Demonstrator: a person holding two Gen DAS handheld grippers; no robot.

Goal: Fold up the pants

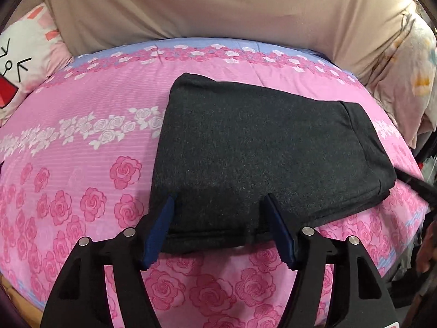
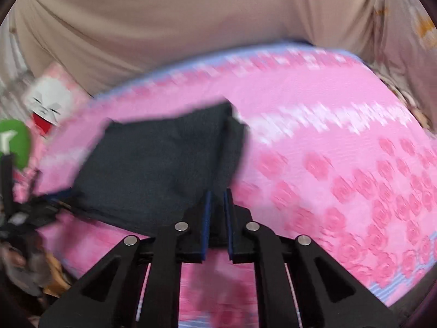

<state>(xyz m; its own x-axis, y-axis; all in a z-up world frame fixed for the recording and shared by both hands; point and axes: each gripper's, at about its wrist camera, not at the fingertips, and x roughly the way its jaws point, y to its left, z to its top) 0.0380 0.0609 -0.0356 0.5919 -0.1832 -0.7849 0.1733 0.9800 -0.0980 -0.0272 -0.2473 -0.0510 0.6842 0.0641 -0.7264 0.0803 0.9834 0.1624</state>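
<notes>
The left gripper points down at a slant with its two blue pads wide apart. The right gripper also tips down. Its pads are close together, pinching the pants.

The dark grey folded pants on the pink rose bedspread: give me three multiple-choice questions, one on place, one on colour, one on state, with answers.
1. The dark grey folded pants lie on:
A. pink rose-print bedspread
B. wooden floor
C. chair

2. The left gripper has finger pads coloured:
A. red
B. blue
C. yellow

3. The left gripper's jaws are:
A. spread wide
B. clamped shut
C. out of view

Answers: A, rose fabric surrounds the pants; B, both pads show blue; A, the fingers stand far apart over the pants' near edge.
</notes>
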